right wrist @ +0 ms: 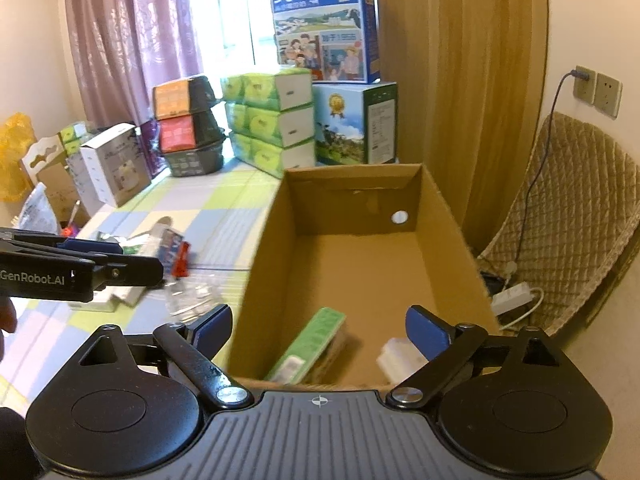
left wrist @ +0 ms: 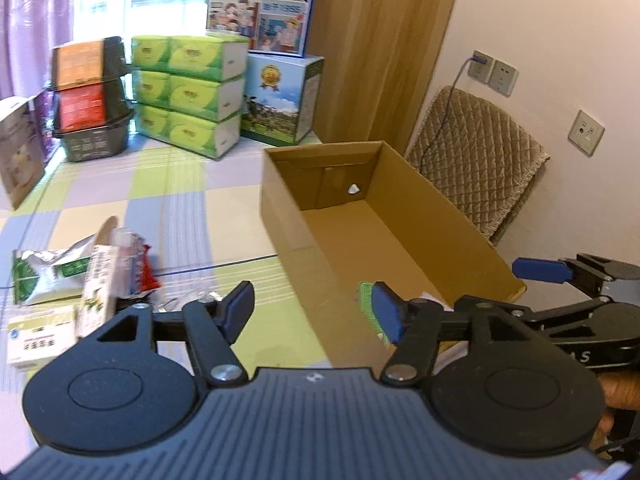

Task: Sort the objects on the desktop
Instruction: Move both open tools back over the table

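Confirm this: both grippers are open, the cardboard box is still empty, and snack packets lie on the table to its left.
Not quite: the box is not empty. The right wrist view shows a green pack and a white item already inside at its near end. Both grippers, left and right, are open, and packets lie left of it.

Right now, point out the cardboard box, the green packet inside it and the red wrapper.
cardboard box point(right wrist: 356, 272): right wrist view, bare floor.
green packet point(right wrist: 312, 346): right wrist view, green face.
red wrapper point(left wrist: 147, 272): left wrist view, red edge.

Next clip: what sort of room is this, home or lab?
Most likely a home room: curtained window, stacked tissue packs and milk cartons at the back of a checked tablecloth, plus a quilted chair.
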